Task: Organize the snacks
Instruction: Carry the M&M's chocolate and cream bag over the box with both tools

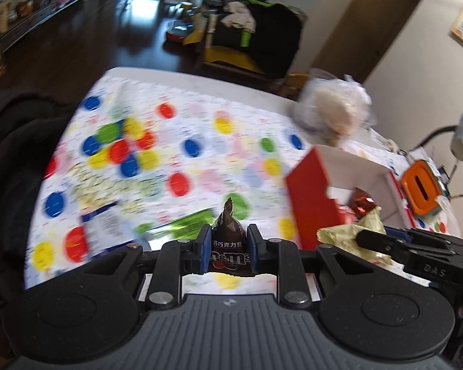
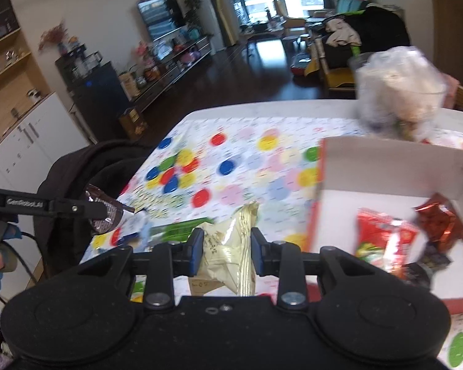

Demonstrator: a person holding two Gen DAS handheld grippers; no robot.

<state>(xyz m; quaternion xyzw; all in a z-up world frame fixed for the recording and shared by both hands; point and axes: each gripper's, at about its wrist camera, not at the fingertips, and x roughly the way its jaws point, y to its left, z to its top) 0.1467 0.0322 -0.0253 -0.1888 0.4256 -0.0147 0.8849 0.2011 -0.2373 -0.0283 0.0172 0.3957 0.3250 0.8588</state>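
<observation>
Here left gripper (image 1: pixel 228 240) grips brown packet (image 1: pixel 228 225), right gripper (image 2: pixel 227 246) probably cream packet (image 2: pixel 231 246).

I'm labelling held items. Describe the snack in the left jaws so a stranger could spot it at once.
Find the spotted tablecloth with the red box at its right. Left of that box, the left gripper pinches a brown chocolate packet. It is dark brown with a twisted tip, unlike the pale yellow packet alongside.

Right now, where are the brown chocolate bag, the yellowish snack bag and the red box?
brown chocolate bag (image 1: pixel 228 231): left wrist view, on its printed front.
yellowish snack bag (image 2: pixel 228 246): right wrist view, on its crinkled middle.
red box (image 2: pixel 395 166): right wrist view, on its white inner back wall.
</observation>
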